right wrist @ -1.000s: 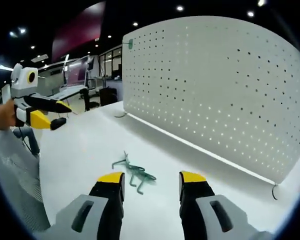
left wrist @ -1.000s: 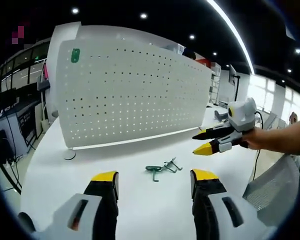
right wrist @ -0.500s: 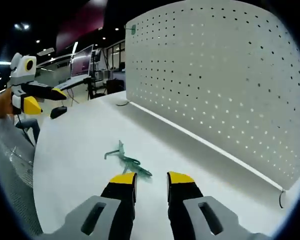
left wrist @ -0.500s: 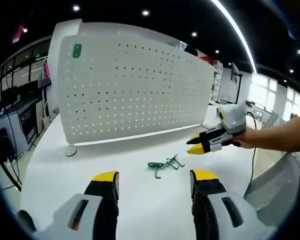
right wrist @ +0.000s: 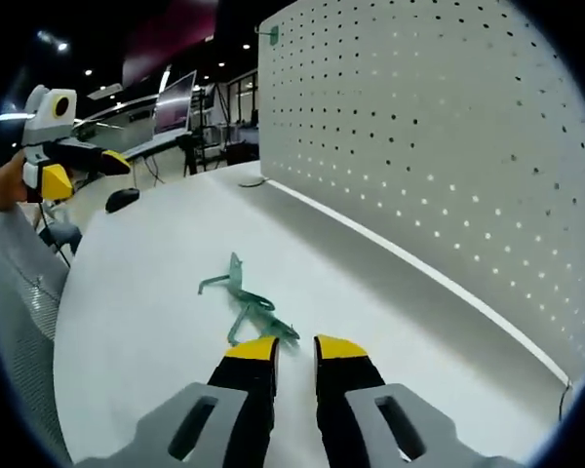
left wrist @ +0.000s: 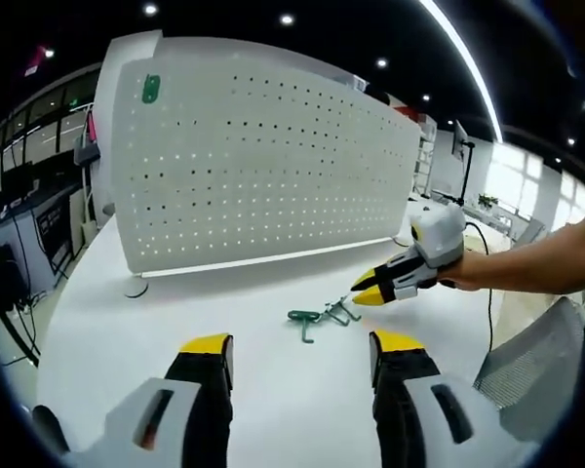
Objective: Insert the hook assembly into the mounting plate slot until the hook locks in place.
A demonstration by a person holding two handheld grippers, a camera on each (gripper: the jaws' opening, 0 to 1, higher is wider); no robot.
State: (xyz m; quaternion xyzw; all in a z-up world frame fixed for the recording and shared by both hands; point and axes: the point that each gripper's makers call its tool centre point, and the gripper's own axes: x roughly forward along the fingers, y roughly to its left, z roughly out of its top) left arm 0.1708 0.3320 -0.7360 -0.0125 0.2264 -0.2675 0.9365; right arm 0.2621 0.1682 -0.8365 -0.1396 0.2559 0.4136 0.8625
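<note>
Green wire hooks (left wrist: 317, 319) lie loose on the white table (left wrist: 175, 322), in front of the upright white perforated mounting plate (left wrist: 263, 166). My left gripper (left wrist: 302, 343) hovers open just short of them with nothing between its jaws. From the right, my right gripper (left wrist: 363, 290) reaches in until its tips are at the hooks' right end. In the right gripper view the hooks (right wrist: 244, 302) lie just ahead of the right gripper (right wrist: 295, 348), whose jaws stand a narrow gap apart with nothing in it. The plate (right wrist: 448, 146) rises to the right, and the left gripper (right wrist: 88, 168) shows far left.
A small green piece (left wrist: 149, 90) hangs at the plate's top left corner. The plate's foot (left wrist: 135, 290) rests on the table. A mesh chair back (left wrist: 536, 361) stands at the table's edge, and a dark mouse (right wrist: 122, 198) lies on the table's far part. A person's arm (left wrist: 546, 268) holds the right gripper.
The right gripper has come down and forward to the hooks, and its jaws have narrowed from wide apart to a small gap. The left gripper has barely moved.
</note>
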